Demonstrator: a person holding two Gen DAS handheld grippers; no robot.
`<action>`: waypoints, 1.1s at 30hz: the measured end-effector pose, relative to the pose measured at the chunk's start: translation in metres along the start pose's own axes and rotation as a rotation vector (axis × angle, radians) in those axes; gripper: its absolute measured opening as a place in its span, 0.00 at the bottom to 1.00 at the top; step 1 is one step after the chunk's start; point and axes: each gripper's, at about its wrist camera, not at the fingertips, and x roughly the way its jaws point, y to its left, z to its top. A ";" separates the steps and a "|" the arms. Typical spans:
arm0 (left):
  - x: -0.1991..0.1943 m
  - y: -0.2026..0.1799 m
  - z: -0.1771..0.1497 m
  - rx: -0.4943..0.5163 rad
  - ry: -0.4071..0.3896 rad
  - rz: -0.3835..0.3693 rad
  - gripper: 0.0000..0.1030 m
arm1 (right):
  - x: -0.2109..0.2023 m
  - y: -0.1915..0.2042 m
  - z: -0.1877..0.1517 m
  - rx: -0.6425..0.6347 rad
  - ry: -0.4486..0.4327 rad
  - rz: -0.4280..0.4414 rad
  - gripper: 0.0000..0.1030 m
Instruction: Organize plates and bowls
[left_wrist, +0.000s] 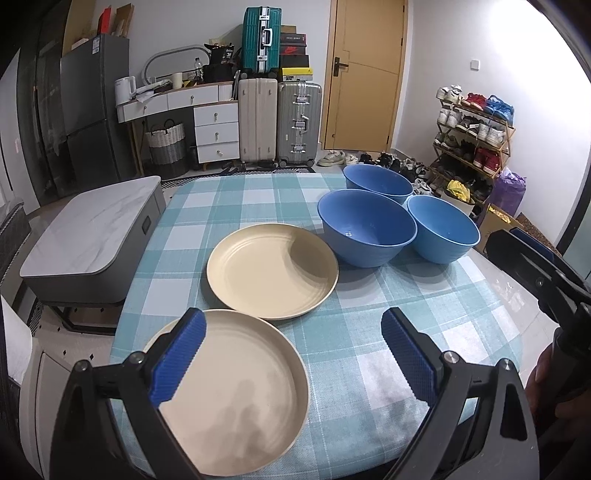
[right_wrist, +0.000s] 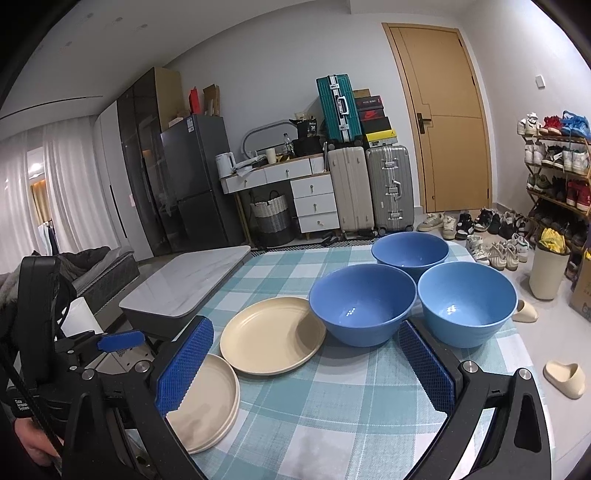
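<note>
Two cream plates lie on the checked tablecloth: a near plate (left_wrist: 236, 398) at the front left and a farther plate (left_wrist: 272, 271) touching its far rim. In the right wrist view the near one (right_wrist: 207, 402) looks like a stack of two, beside the farther plate (right_wrist: 271, 334). Three blue bowls stand upright at the back right: middle (left_wrist: 365, 227), right (left_wrist: 441, 229), far (left_wrist: 378, 182). My left gripper (left_wrist: 293, 356) is open and empty, over the near plate's right side. My right gripper (right_wrist: 304, 365) is open and empty, in front of the middle bowl (right_wrist: 362, 304).
The table (left_wrist: 354, 369) has a blue-white checked cloth. A low marble-topped table (left_wrist: 92, 232) stands to the left. Suitcases (left_wrist: 280, 122), drawers and a fridge line the back wall. A shoe rack (left_wrist: 472, 133) and a bin stand to the right, with slippers (right_wrist: 565, 373) on the floor.
</note>
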 end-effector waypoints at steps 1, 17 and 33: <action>0.000 0.000 0.000 -0.004 0.000 0.002 0.94 | 0.000 0.001 0.000 -0.008 -0.002 -0.001 0.99; -0.008 0.013 0.004 -0.054 -0.054 0.045 0.94 | -0.006 0.013 0.000 -0.064 -0.028 -0.065 0.99; -0.008 0.028 0.008 -0.070 -0.066 0.080 0.94 | -0.035 0.022 0.034 -0.042 -0.182 -0.020 0.99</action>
